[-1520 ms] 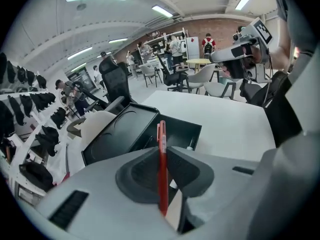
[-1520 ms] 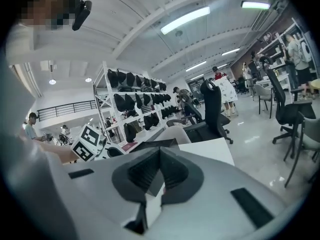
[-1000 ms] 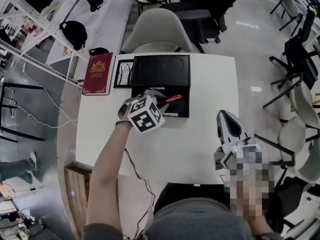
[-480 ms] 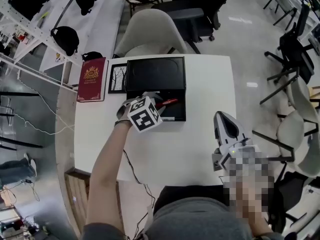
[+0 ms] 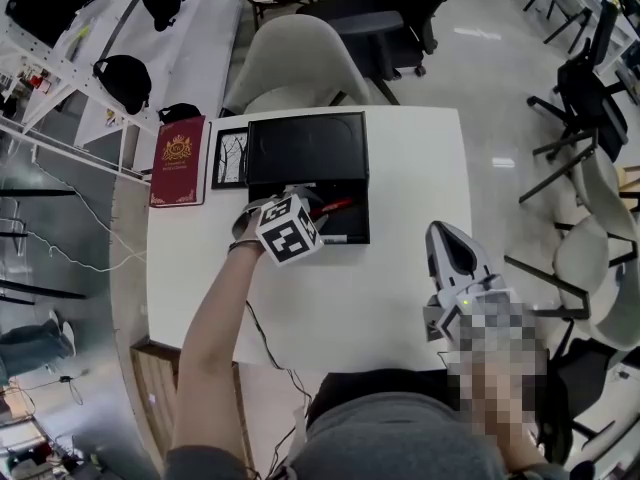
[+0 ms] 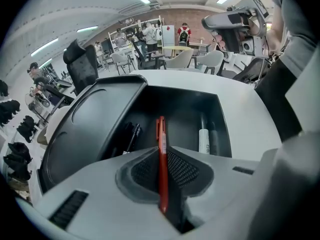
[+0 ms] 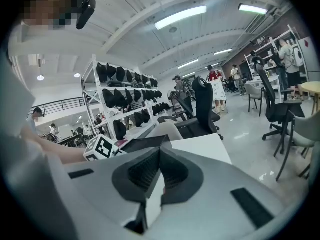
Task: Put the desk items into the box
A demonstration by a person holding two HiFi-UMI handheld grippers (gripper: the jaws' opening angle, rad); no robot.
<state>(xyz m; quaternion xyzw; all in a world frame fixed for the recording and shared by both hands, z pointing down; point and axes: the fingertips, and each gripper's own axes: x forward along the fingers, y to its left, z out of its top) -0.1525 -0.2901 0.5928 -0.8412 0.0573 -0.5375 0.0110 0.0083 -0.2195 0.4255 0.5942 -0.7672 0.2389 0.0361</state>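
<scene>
The left gripper (image 6: 162,154) has its jaws clamped on a red pen (image 6: 161,134). The pen runs lengthwise between the pads and pokes out past the tips, over the open black box (image 6: 222,129). To do the drop well, I judge the tips should dip lower into the tray before the pads let go. The pen should lie parallel to the white marker (image 6: 204,140), ahead and right of the fingers, and to the black pen (image 6: 131,136), ahead on their left. That way it can settle between them rather than glance off the raised lid (image 6: 95,119) further left. The left forearm reaches forward and inward, wrist angled so the jaws point down into the box. The right gripper (image 7: 159,151) hovers well apart near the front edge of the table (image 5: 400,168). Its jaws are closed together on nothing, tips aimed forward, with the box off to their left.
</scene>
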